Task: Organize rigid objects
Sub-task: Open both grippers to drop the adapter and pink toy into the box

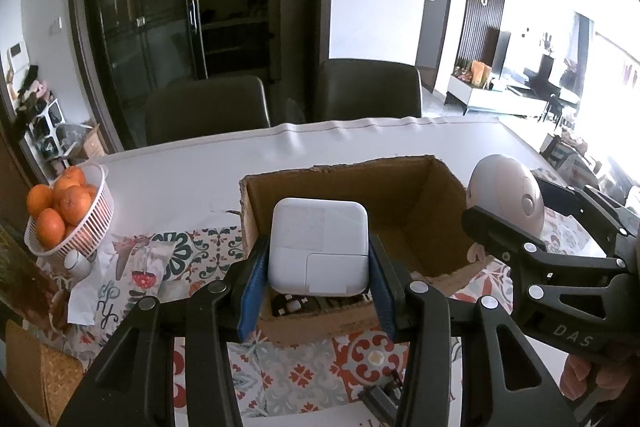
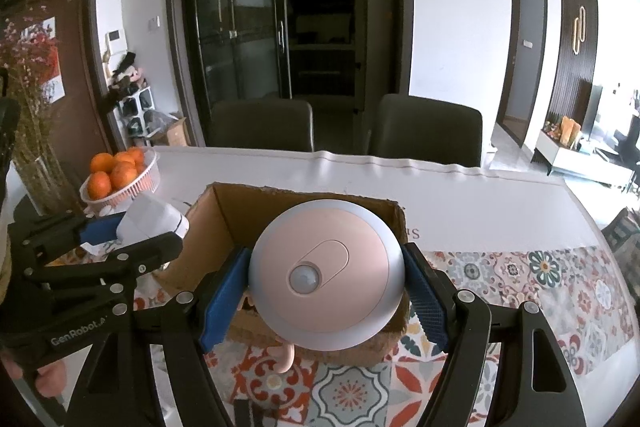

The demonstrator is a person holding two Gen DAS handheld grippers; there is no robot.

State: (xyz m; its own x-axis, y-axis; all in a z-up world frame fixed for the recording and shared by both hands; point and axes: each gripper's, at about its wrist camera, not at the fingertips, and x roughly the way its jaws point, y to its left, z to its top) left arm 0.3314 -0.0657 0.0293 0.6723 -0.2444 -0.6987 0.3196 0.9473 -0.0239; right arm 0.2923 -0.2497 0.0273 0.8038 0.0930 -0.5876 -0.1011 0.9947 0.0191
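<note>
My left gripper [image 1: 318,267] is shut on a white square power adapter [image 1: 318,247], held above the near wall of an open cardboard box [image 1: 400,199]. Dark items lie on the box floor under the adapter. My right gripper [image 2: 326,287] is shut on a round pink night light with a grey rim [image 2: 326,275] and a small sensor dome; a pink loop hangs beneath it. It hovers over the same box [image 2: 224,211]. From the left wrist view the night light [image 1: 506,197] and right gripper [image 1: 504,227] sit at the box's right side. The left gripper [image 2: 132,233] with the adapter [image 2: 154,221] shows left in the right wrist view.
A white basket of oranges [image 1: 96,223] stands at the table's left. A patterned runner [image 2: 540,275] covers the near table; a white cloth [image 1: 340,147] covers the far part. Two dark chairs [image 1: 208,107] stand behind. A vase of dried flowers [image 2: 28,163] is far left.
</note>
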